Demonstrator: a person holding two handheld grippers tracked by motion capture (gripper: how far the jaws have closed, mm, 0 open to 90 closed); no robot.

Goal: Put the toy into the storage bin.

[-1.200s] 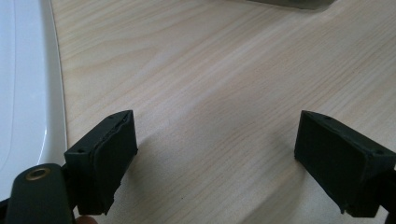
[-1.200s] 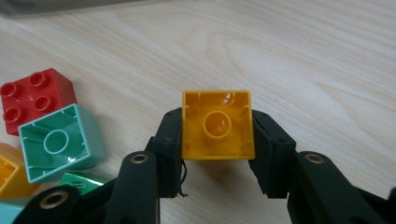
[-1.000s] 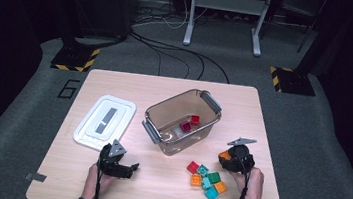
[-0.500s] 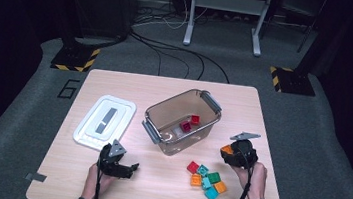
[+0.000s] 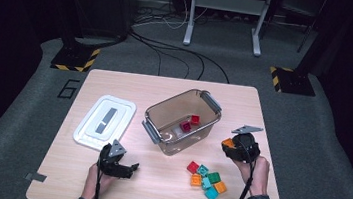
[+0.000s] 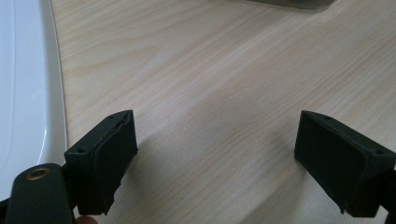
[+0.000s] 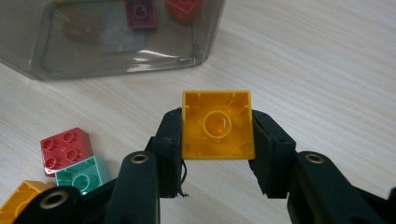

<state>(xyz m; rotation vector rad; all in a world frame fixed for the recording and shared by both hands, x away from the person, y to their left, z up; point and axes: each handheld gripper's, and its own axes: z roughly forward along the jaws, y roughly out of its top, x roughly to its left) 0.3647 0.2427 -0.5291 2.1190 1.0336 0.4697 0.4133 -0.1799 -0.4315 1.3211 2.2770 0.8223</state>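
From the high view we find the right gripper (image 5: 229, 145) raised above the table (image 5: 176, 87) near its right edge, closed on an orange block (image 5: 228, 142). It sits just right of the clear tub (image 5: 182, 121), apart from the tub's wall. The tub stands near the middle of the table with two red blocks (image 5: 190, 123) inside. A cluster of loose blocks (image 5: 207, 177) lies on the table between the tub and the near edge, to the left of the right hand (image 5: 253, 168). The left gripper (image 5: 129, 167) rests low near the front edge, just below the white lid (image 5: 105, 122), which lies flat on the left half of the table. We note bare wood between the left gripper and the loose blocks, and a bare strip behind the tub up to the far edge.

In the left gripper view we see the two black jaws standing wide apart with nothing between them, bare wood beneath. The lid's rounded edge runs along the left border, close beside the left jaw.

In the right gripper view we see the jaws clamped on the two sides of the orange block, its hollow underside facing the camera. The tub's wall and corner lie beyond it, with open wood between. A red block (image 7: 65, 151), a green block (image 7: 83, 177) and an orange one (image 7: 16, 198) lie at lower left, touching one another.
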